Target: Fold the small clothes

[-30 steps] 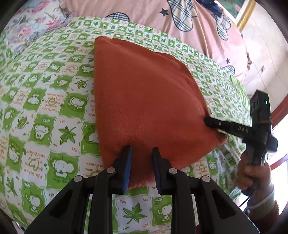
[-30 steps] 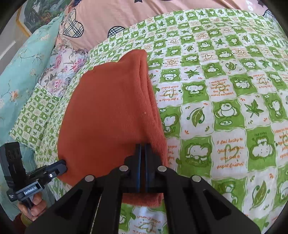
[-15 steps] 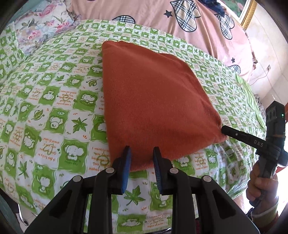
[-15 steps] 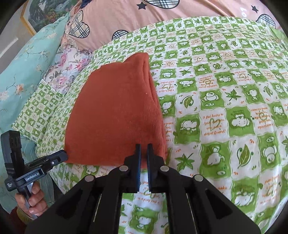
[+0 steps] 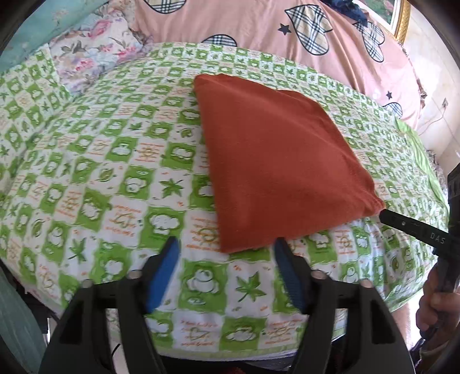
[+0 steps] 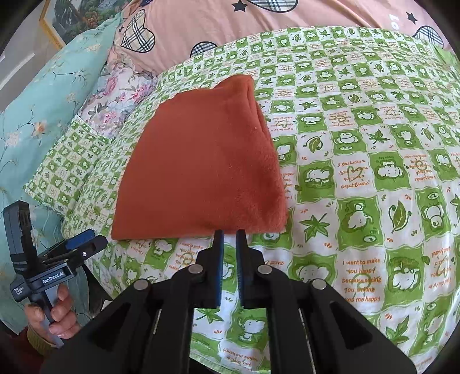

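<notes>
Blue pads line the fingers nearest my left wrist camera: my left gripper stands spread wide, holding nothing, its tips just short of the near corner of the cloth. On the right wrist view, my right gripper has only a narrow gap between its fingers, and nothing sits in that gap; its tips hover just beside the near hem, and I cannot tell whether they touch it.

Past both sets of tips lies the folded rust-orange fleece garment, flat on the green-and-white checked bedspread with its cartoon animals and leaves. From the right it reads as a neat folded stack, thicker along its right-hand folded edge.

From the left camera I see the right gripper's black finger pointing at the cloth's right-hand corner, seemingly in contact with it, though I cannot be sure. From the right camera the left gripper is off the bed's near-left edge, gripped by a hand.

Farther back sit a floral pillow, a teal pillow, and a pink quilt with plaid hearts.
</notes>
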A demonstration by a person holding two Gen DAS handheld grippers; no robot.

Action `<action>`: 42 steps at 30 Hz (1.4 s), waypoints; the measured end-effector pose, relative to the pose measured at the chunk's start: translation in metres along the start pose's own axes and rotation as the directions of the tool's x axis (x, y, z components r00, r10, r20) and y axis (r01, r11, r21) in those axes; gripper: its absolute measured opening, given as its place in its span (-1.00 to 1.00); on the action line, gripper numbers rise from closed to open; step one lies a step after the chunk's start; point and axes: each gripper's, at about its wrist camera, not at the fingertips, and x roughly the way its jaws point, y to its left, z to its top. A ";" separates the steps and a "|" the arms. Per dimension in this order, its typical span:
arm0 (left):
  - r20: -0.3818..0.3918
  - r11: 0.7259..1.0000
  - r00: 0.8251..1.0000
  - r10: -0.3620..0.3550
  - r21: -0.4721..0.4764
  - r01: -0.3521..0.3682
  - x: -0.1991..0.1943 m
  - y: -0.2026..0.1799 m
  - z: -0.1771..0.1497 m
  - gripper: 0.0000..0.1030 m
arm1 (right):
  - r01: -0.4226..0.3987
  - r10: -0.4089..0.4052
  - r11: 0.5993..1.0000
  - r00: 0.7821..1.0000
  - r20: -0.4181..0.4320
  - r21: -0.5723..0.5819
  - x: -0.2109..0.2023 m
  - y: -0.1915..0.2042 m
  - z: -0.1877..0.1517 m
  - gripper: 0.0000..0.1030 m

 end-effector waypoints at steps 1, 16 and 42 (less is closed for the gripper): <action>0.004 1.000 1.000 0.006 -0.008 -0.006 -0.002 0.002 -0.001 0.58 | -0.001 0.001 1.000 1.000 0.002 -0.003 -0.001 0.002 0.000 -0.33; 0.016 0.997 0.997 0.076 -0.029 -0.076 -0.021 0.018 -0.020 0.61 | 0.055 -0.052 0.994 0.998 0.041 -0.090 -0.025 0.015 -0.012 0.19; 0.023 0.987 0.988 0.154 0.041 -0.154 -0.028 0.009 -0.005 0.69 | 0.061 -0.056 0.982 0.998 0.034 -0.176 -0.023 0.028 -0.005 0.64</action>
